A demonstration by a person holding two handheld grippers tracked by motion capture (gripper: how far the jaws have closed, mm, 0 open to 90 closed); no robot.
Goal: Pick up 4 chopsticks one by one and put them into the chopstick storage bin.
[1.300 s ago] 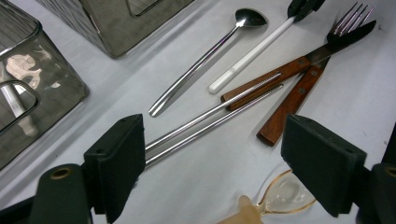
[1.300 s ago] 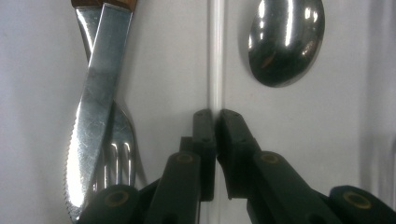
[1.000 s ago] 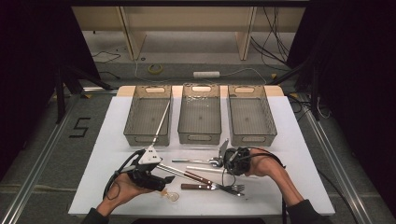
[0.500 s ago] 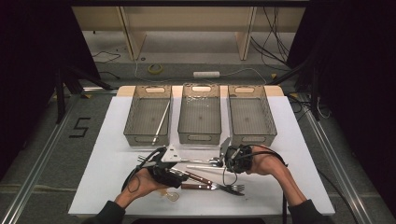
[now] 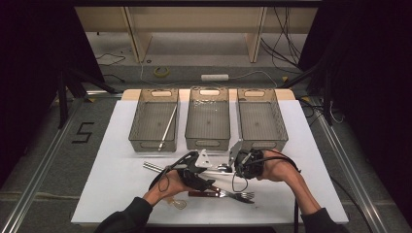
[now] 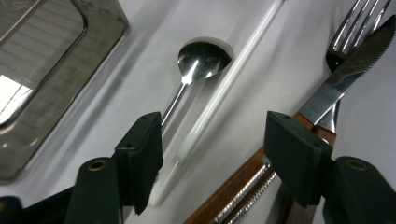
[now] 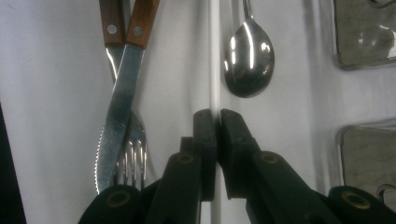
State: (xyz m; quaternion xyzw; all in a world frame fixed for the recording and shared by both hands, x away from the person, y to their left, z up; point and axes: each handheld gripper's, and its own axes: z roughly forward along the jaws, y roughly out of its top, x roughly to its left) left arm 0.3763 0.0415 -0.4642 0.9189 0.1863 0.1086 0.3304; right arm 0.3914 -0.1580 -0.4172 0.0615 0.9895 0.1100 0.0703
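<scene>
High view: one thin rod (image 5: pixel 167 127) lies in the upper-left basket (image 5: pixel 141 116); cutlery waits low on the bench (image 5: pixel 311 145), so the sorting looks barely begun. Left gripper view: the left claw (image 6: pixel 212 154), wide and just closing, straddles a white straw (image 6: pixel 219 93) beside the spoon (image 6: pixel 203 59). Right gripper view: the right claw (image 7: pixel 217 116) pinches that straw.

White straw (image 7: pixel 214 56): thin, straight, lying flat on the table between spoon (image 7: pixel 250 58) and wood-handled knife (image 7: pixel 122 88), one end pinched in right gripper (image 7: pixel 217 116). Spoon bowl-up just beside it. Knife crosses over fork (image 7: pixel 132 149).
</scene>
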